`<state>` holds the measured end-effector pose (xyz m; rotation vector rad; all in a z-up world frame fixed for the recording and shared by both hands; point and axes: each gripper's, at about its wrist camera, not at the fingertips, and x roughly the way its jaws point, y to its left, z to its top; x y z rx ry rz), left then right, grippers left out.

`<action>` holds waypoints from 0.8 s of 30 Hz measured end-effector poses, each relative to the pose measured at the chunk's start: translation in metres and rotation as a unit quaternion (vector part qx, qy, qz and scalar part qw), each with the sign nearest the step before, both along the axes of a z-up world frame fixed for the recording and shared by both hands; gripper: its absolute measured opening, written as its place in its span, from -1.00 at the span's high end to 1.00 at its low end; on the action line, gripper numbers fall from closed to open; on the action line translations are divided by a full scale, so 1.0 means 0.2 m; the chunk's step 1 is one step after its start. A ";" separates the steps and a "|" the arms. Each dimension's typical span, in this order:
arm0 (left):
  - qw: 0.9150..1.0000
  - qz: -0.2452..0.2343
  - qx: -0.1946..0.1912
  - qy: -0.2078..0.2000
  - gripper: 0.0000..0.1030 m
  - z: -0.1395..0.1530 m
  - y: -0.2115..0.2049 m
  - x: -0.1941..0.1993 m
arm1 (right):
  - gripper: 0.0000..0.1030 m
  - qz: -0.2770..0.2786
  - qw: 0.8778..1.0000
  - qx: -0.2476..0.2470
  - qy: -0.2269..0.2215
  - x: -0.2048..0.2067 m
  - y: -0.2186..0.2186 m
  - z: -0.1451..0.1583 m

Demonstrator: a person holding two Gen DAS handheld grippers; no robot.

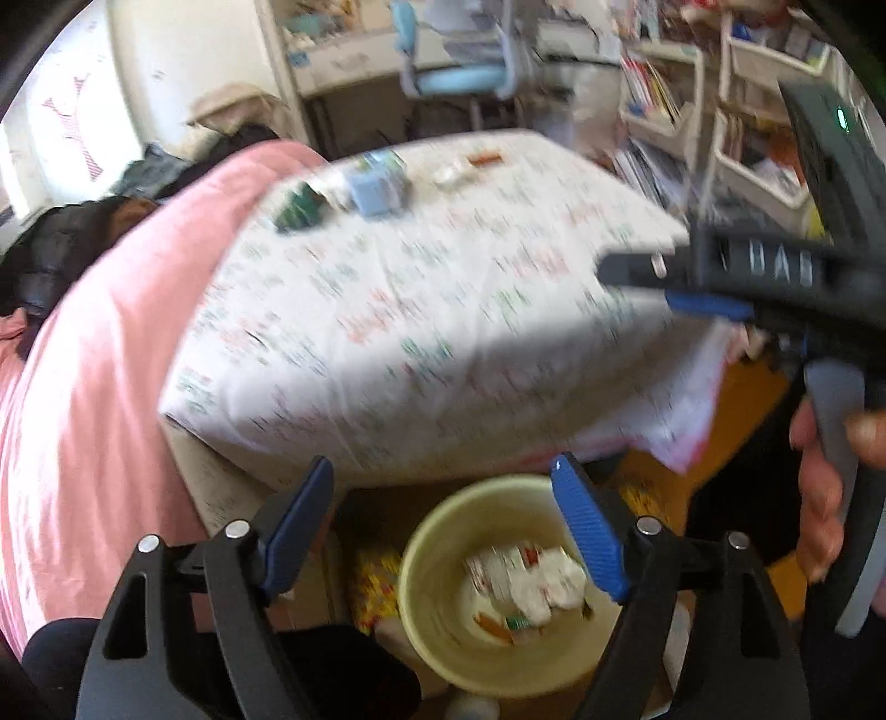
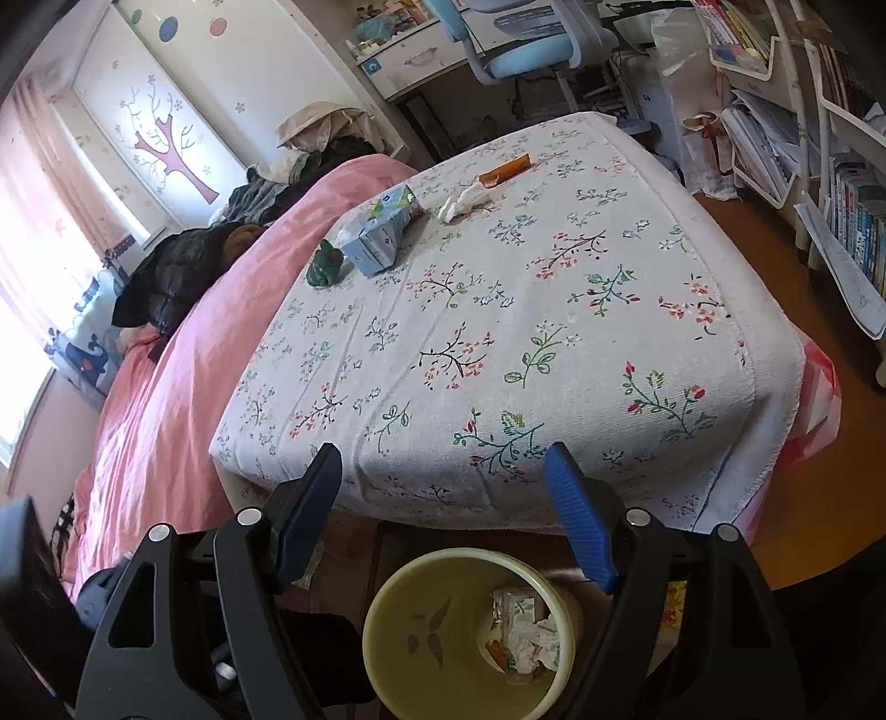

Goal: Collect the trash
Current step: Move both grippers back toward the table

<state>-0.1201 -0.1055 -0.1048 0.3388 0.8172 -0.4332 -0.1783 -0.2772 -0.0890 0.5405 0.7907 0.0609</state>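
A pale yellow bin [image 1: 407, 570] stands on the floor below the bed's near edge, with crumpled paper and wrappers [image 1: 531, 581] inside. My left gripper [image 1: 446, 523] hangs open right above it, nothing between its blue pads. My right gripper [image 2: 446, 515] is also open and empty above the same bin [image 2: 374, 615] and its trash [image 2: 520, 631]. On the far part of the flowered bedcover [image 2: 554, 332] lie an orange wrapper [image 2: 504, 169] and a white crumpled tissue [image 2: 459, 202]. The left wrist view is blurred and shows the right gripper [image 1: 659, 291] held by a hand [image 1: 819, 487].
A blue tissue box [image 2: 382, 232] and a green object [image 2: 326, 266] sit on the cover's left side. A pink duvet [image 2: 166, 387] and dark clothes [image 2: 177, 277] lie further left. Shelves of books [image 2: 853, 221] line the right; a blue chair [image 2: 526, 50] stands behind.
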 end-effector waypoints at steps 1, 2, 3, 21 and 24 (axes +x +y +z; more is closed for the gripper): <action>1.000 0.009 -0.006 -0.008 -0.54 0.01 0.01 0.01 | -0.40 0.000 1.000 -0.001 0.001 0.00 0.00 0.00; 1.000 0.020 -0.012 -0.016 -0.56 0.03 0.03 0.02 | -0.40 0.001 1.000 -0.002 0.001 0.00 0.01 0.00; 0.999 0.030 -0.018 -0.022 -0.58 0.04 0.04 0.03 | -0.40 0.001 1.000 -0.003 0.002 0.00 0.01 -0.01; 0.984 0.140 -0.099 -0.039 -0.68 0.12 0.24 0.10 | -0.40 0.019 0.999 -0.036 0.000 0.02 0.08 0.00; 0.984 0.141 -0.099 -0.042 -0.70 0.12 0.24 0.10 | -0.40 0.021 0.999 -0.039 -0.001 0.02 0.09 0.00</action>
